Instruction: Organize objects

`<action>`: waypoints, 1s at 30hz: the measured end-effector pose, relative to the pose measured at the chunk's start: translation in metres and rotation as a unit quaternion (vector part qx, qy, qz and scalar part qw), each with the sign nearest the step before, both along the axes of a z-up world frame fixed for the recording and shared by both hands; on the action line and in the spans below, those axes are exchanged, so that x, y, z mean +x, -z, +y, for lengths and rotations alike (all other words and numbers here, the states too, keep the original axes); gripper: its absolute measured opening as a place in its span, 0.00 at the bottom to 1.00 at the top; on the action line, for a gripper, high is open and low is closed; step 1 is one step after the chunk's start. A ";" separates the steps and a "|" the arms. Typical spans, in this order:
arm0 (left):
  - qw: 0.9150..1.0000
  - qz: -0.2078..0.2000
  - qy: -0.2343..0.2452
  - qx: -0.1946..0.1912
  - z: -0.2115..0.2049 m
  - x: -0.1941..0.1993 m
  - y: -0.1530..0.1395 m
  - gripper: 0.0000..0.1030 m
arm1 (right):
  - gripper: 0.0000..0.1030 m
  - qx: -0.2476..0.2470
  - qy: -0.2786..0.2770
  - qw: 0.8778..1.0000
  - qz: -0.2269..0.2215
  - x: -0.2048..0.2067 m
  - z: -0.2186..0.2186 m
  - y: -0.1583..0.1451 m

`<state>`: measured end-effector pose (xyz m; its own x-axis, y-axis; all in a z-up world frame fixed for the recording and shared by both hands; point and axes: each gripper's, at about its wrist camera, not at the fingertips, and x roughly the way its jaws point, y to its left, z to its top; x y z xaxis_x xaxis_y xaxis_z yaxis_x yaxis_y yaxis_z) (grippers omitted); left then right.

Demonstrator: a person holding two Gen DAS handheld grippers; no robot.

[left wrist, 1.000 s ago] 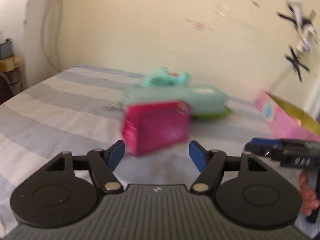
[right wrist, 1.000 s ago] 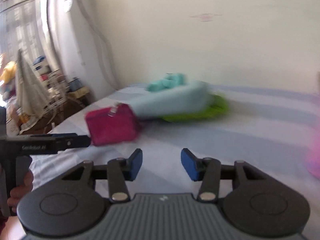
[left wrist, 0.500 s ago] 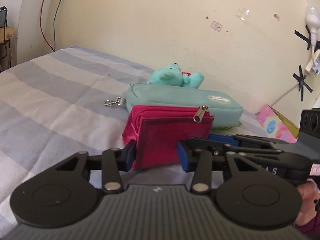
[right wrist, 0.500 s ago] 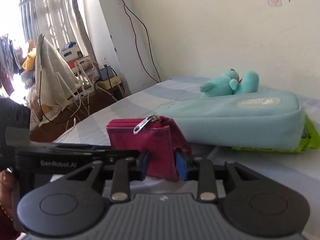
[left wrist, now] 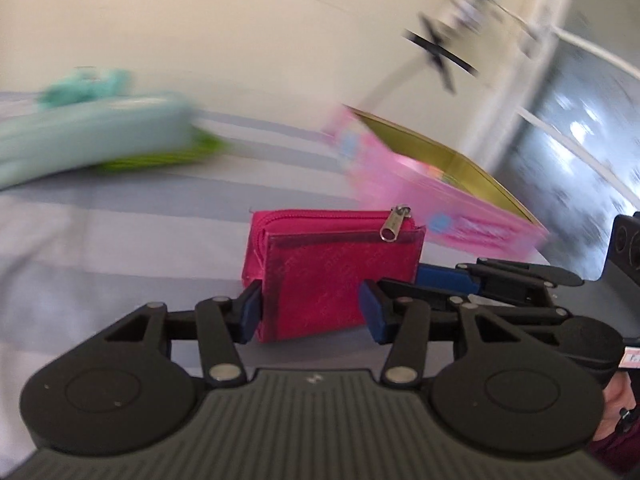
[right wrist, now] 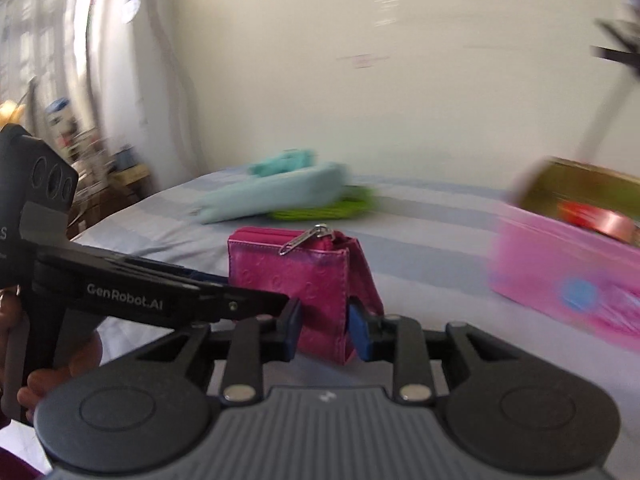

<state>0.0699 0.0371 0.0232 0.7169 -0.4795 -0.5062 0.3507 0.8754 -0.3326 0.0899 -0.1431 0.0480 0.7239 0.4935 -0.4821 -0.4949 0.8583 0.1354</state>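
- Gripping the pink wallet [left wrist: 332,276] from both ends: left claw [left wrist: 310,312] clamped across its wide face, right claw [right wrist: 324,330] closing on its narrow end, pads on the fabric.
- Wallet upright, zipper pull [left wrist: 394,226] on top, over the striped bed [left wrist: 120,240].
- Behind it, blurred: teal pouch [right wrist: 276,196] lying on a green item [right wrist: 328,210].
- Pink box [right wrist: 568,284] open, to the right, apart from the wallet.

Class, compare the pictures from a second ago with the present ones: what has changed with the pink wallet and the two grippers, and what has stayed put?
Both grippers closed on the pink wallet: the left gripper across its width, the right gripper, jaws closing, on its edge. The wallet now sits farther from the teal pouch, nearer the pink box. Pouch, green item and box remain on the bed.
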 end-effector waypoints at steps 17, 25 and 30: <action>0.982 -0.090 0.148 0.068 -0.179 0.029 -0.058 0.51 | 0.25 0.065 0.175 0.978 -0.095 -0.052 -0.160 -0.032; 0.982 -0.105 0.138 0.074 -0.256 0.092 -0.069 0.50 | 0.21 0.044 0.229 0.963 -0.133 0.000 -0.226 -0.051; 0.983 -0.096 0.114 0.109 -0.288 0.122 -0.059 0.42 | 0.14 0.024 0.245 0.963 -0.111 0.049 -0.244 -0.039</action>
<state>0.1924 -0.2513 0.0819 0.6961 -0.5335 -0.4804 0.5839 0.8101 -0.0536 0.1388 -0.3867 0.0869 0.9581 0.0843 -0.2736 -0.0534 0.9915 0.1188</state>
